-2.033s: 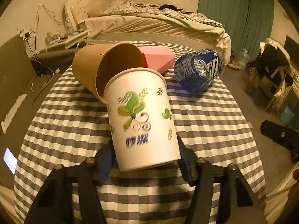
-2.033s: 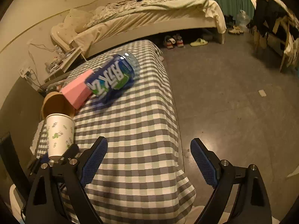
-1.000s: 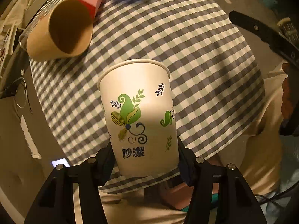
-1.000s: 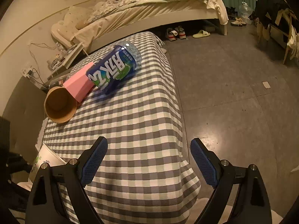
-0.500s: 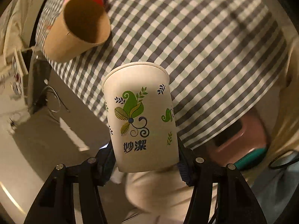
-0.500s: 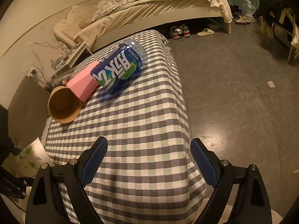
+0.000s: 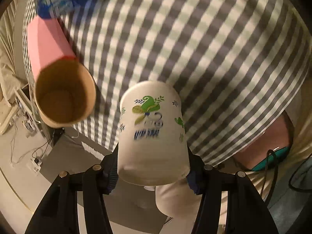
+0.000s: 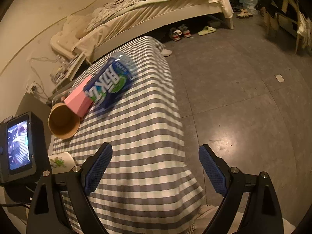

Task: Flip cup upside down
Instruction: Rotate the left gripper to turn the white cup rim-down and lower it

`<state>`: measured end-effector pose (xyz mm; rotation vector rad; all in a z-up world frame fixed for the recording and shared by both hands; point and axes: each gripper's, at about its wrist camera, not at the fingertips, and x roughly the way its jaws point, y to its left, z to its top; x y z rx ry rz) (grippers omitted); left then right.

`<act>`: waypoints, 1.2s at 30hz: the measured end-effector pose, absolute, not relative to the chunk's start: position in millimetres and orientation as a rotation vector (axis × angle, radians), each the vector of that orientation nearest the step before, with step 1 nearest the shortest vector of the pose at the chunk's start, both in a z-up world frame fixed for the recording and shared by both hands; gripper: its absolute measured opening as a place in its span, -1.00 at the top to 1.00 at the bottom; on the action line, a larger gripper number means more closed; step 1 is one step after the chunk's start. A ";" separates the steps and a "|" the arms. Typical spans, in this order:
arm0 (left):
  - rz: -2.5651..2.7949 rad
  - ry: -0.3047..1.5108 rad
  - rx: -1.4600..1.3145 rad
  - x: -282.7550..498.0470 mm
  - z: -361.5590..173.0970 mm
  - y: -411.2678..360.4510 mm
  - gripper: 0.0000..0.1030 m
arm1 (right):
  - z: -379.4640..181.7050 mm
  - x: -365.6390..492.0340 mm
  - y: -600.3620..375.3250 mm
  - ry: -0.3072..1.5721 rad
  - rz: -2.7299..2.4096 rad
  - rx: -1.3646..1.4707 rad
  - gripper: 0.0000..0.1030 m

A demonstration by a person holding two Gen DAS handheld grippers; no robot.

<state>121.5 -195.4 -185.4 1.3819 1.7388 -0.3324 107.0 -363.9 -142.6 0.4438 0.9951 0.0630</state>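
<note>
The left tool is clamped on the white paper cup near its base, mouth pointing down at the checked bench by its near-left corner — the blue lettering under the green leaf print is too smeared to read. The right tool hangs spread wide over the near edge, holding nothing. Toward the bench's left edge lie a brown paper cup, a pink box and a blue-labelled bottle — its white label characters are not legible.

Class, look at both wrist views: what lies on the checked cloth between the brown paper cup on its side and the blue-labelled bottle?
A pink box lies between the brown paper cup and the blue-labelled bottle, touching both; the right wrist view shows it best.
</note>
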 end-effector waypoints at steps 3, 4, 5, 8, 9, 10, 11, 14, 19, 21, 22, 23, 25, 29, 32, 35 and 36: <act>-0.345 1.706 1.386 126.4 -185.2 -197.0 -0.13 | -144.9 107.4 -370.5 0.996 0.050 0.469 -0.76; -0.348 1.697 1.379 126.0 -185.6 -196.2 -0.13 | -144.9 108.1 -371.4 0.996 0.047 0.470 -0.76; -0.357 1.683 1.366 124.8 -186.6 -194.0 -0.13 | -144.5 108.3 -371.5 0.995 0.047 0.469 -0.76; -0.375 1.660 1.304 124.5 -183.9 -186.2 -0.14 | -142.7 108.9 -368.3 0.993 0.056 0.457 -0.76; -0.380 1.653 1.276 127.1 -181.6 -178.9 -0.16 | -142.8 109.0 -366.9 0.994 0.058 0.451 -0.76; -0.384 1.646 1.248 127.7 -179.2 -175.0 -0.16 | -142.5 108.6 -365.0 0.994 0.060 0.442 -0.76; -0.393 1.635 1.210 128.0 -176.0 -171.7 -0.16 | -141.9 108.3 -363.5 0.992 0.061 0.435 -0.76; -0.406 1.584 1.085 128.8 -164.8 -156.3 -0.29 | -139.1 106.2 -359.9 0.981 0.061 0.410 -0.76; -0.413 1.507 0.877 127.1 -155.2 -133.5 -0.41 | -134.2 100.2 -356.7 0.966 0.047 0.379 -0.76; -0.417 1.484 0.795 126.7 -152.6 -119.7 -0.45 | -129.7 95.0 -354.8 0.958 0.035 0.368 -0.76; -0.414 1.469 0.761 127.0 -151.7 -111.5 -0.46 | -127.2 92.6 -354.8 0.954 0.029 0.365 -0.76; -0.406 1.451 0.729 126.9 -150.4 -104.4 -0.47 | -123.7 89.4 -353.4 0.947 0.023 0.360 -0.76; -0.392 1.417 0.661 129.3 -147.6 -86.2 -0.49 | -115.6 82.1 -349.7 0.930 0.018 0.346 -0.76; -0.383 1.392 0.557 134.3 -138.0 -63.7 -0.49 | -101.1 69.1 -335.1 0.907 0.018 0.289 -0.76; -0.379 1.335 0.530 133.3 -119.7 -58.1 -0.50 | -94.6 58.0 -322.0 0.912 0.013 0.247 -0.76; -0.369 1.294 0.432 118.4 -98.5 -56.5 -0.50 | -86.4 46.8 -311.8 0.899 0.015 0.237 -0.76; -0.364 1.280 0.397 114.8 -91.9 -51.9 -0.50 | -81.0 42.2 -307.0 0.888 0.019 0.236 -0.76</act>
